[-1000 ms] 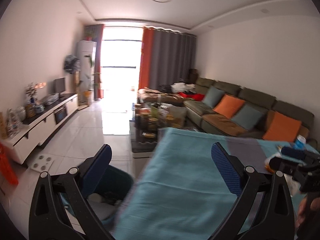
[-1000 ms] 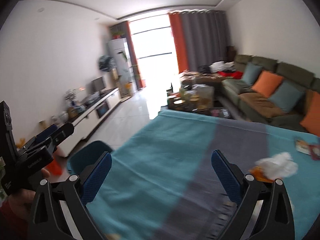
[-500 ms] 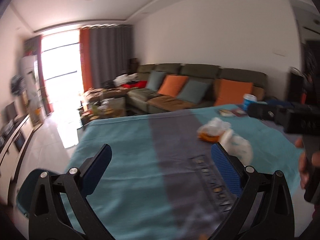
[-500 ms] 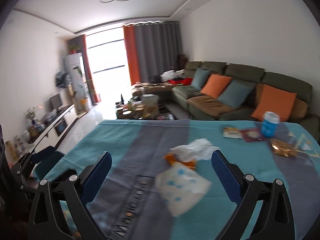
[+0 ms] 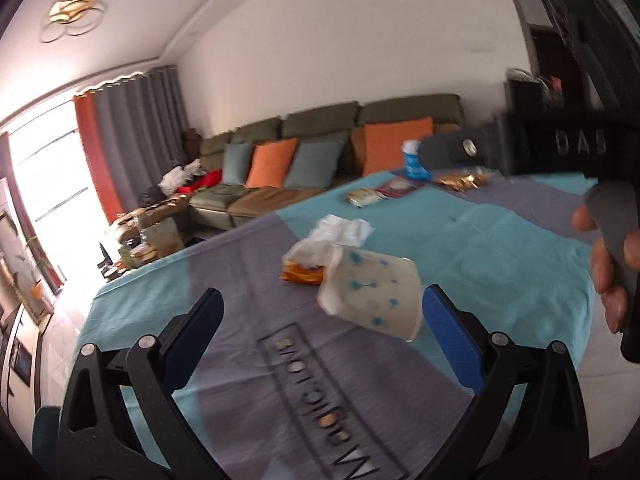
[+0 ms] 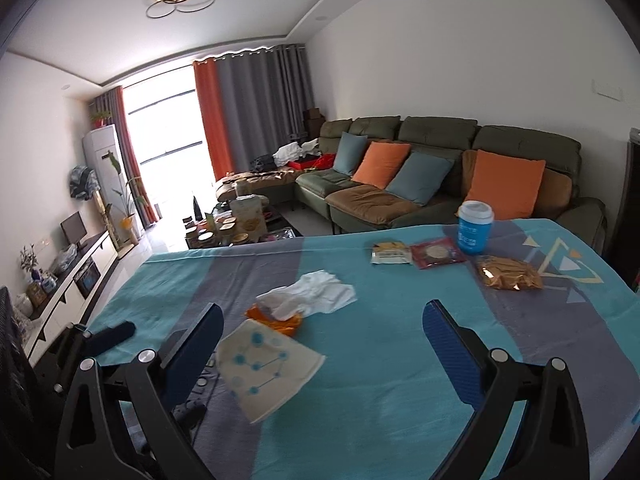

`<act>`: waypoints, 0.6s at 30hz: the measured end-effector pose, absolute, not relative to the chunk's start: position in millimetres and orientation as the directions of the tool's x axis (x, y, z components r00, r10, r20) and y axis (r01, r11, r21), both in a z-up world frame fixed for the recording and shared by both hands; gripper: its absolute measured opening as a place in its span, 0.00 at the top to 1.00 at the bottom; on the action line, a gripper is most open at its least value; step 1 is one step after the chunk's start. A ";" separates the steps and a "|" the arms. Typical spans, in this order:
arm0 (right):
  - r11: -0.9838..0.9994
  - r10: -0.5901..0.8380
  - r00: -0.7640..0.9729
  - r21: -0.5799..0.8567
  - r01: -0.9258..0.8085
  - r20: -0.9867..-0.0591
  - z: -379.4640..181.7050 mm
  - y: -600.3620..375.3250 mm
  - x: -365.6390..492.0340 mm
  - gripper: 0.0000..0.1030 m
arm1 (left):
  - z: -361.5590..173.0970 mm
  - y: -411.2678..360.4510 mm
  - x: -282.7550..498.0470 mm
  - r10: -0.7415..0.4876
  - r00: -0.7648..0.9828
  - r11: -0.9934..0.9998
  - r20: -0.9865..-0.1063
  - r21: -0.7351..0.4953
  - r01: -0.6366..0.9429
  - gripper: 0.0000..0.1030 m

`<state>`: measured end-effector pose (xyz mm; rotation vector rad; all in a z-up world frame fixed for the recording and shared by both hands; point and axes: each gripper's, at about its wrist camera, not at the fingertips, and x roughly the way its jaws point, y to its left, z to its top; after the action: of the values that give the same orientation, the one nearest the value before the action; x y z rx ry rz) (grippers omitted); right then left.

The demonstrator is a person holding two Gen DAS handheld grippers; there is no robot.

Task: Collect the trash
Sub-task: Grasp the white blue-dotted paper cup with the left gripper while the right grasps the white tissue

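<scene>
L gripper (image 5: 320,316) & R gripper (image 6: 322,326) are held w/ jaws wide apart, nothing clamped; spotted paper cup (image 6: 268,372) is seen lying on tablecloth (image 6: 400,360) at 9 o'clock of R gripper; crumpled tissue (image 6: 316,294) & orange wrapper (image 6: 280,320) just beyond at 12.

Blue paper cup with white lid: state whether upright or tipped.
Upright. The blue paper cup with white lid stands on its base on the teal tablecloth, lid on top.
</scene>
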<state>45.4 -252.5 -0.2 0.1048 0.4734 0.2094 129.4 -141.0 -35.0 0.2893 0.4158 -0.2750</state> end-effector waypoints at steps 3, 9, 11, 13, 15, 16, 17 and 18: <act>0.975 0.211 0.872 0.154 -0.158 -0.441 -0.3 -262.9 48.2 0.06 | -43.6 -157.6 138.6 -0.212 0.861 0.898 -0.462 0.255 0.358 0.05; 0.978 0.194 0.869 0.161 -0.134 -0.454 -3.0 -273.4 55.5 0.06 | -63.3 -179.6 159.8 -0.192 0.820 0.857 -0.538 0.315 0.407 0.05; 0.978 0.193 0.867 0.164 -0.131 -0.460 -5.5 -275.6 59.3 0.06 | -67.4 -185.7 168.6 -0.186 0.799 0.846 -0.572 0.321 0.426 0.05; 0.977 0.195 0.864 0.168 -0.130 -0.465 -7.5 -276.4 62.9 0.06 | -71.0 -192.2 178.2 -0.172 0.781 0.840 -0.601 0.325 0.435 0.05; 0.977 0.196 0.862 0.167 -0.131 -0.468 -8.6 -276.6 65.8 0.06 | -76.0 -195.1 184.9 -0.158 0.767 0.835 -0.622 0.331 0.440 0.05; 0.977 0.196 0.861 0.168 -0.131 -0.470 -8.8 -276.2 66.6 0.06 | -75.5 -195.0 185.3 -0.153 0.766 0.835 -0.624 0.334 0.438 0.05; 0.977 0.196 0.860 0.168 -0.131 -0.471 -9.3 -275.7 67.1 0.06 | -74.9 -195.5 184.0 -0.152 0.764 0.833 -0.627 0.335 0.440 0.05; 0.977 0.197 0.858 0.167 -0.132 -0.474 -10.2 -275.9 68.9 0.06 | -75.3 -196.7 185.3 -0.147 0.763 0.832 -0.629 0.339 0.440 0.05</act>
<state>68.9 -275.9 -10.2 0.1302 0.5107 0.1730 185.3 -196.7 -75.3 0.4977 0.6273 -0.3333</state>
